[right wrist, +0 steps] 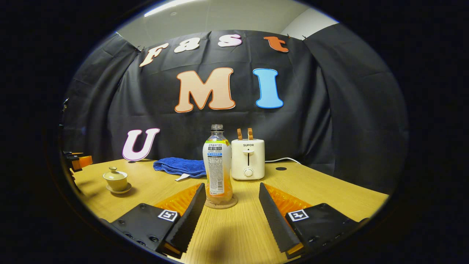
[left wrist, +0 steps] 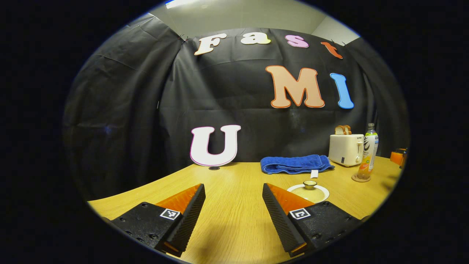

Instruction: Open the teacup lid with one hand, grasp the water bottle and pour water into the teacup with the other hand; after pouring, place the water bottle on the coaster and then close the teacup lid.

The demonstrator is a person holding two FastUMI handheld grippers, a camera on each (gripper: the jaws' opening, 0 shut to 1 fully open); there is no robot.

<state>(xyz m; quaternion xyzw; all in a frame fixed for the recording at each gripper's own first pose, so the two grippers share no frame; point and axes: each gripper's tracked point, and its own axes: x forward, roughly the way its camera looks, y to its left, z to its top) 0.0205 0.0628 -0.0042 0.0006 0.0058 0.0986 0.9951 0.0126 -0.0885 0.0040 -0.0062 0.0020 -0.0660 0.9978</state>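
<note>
Left gripper view shows my left gripper (left wrist: 233,205) low over the wooden table (left wrist: 234,223). Its two fingers are wide apart and hold nothing. Just past the right finger sits the teacup (left wrist: 309,191) on its saucer, with the lid (left wrist: 310,183) on top. Behind the teacup lies a folded blue towel (left wrist: 295,164). To the right of the towel stands a white toaster (left wrist: 346,149) with bread (left wrist: 343,129) sticking out of it. Beside the toaster the water bottle (left wrist: 368,154) stands up straight on a round coaster (left wrist: 361,179).

In the right gripper view, my right gripper (right wrist: 231,205) is also spread open and empty. The water bottle (right wrist: 217,165) stands right ahead of it, just beyond the fingertips, on the coaster (right wrist: 221,202). It has no cap on and holds a little orange drink at the bottom. The toaster (right wrist: 248,159) is just behind the bottle. The teacup (right wrist: 115,179) is far off to the left, with its lid (right wrist: 114,172) on.
</note>
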